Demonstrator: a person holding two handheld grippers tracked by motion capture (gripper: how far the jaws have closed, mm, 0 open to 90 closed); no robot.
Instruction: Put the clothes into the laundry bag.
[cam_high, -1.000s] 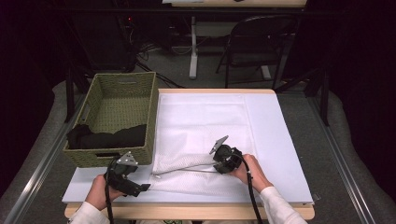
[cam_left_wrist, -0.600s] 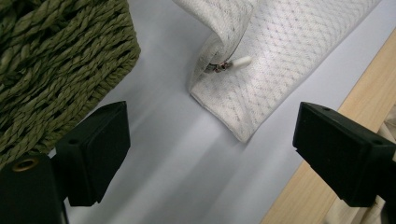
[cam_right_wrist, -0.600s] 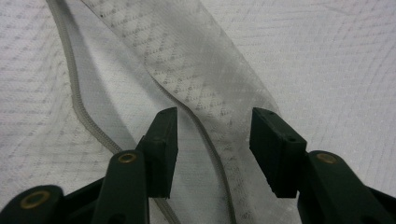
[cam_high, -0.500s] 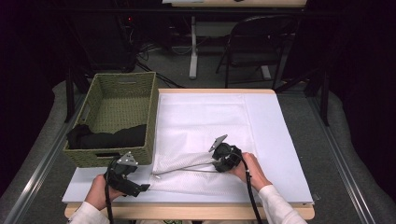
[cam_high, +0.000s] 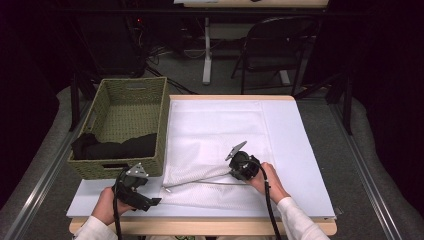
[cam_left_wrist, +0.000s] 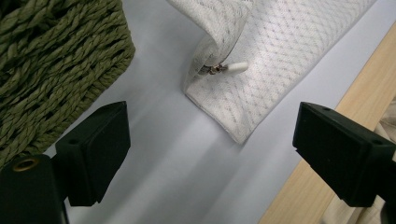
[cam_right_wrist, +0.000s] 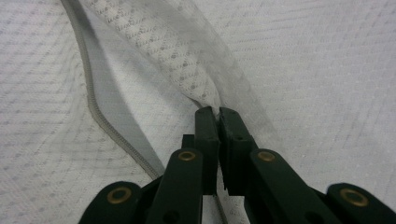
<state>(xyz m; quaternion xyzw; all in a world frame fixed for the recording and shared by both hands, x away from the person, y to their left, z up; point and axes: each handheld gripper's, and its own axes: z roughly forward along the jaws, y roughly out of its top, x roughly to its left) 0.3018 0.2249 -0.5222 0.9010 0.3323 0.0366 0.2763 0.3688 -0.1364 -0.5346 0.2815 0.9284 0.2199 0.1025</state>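
Mesh laundry bag (cam_high: 215, 135): white, dimpled weave | right gripper (cam_right_wrist: 218, 114): just clenched, pinching fold | left gripper (cam_left_wrist: 210, 140): released

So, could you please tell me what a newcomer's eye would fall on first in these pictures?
First, the white mesh zippered laundry bag spread across the middle of the table, with the right gripper shut on a pinched-up fold of its top layer near the front edge. Next, the olive-green woven basket at the table's left, dark cloth bunched at its near end. The left gripper hangs open by the bag's small white zipper pull.
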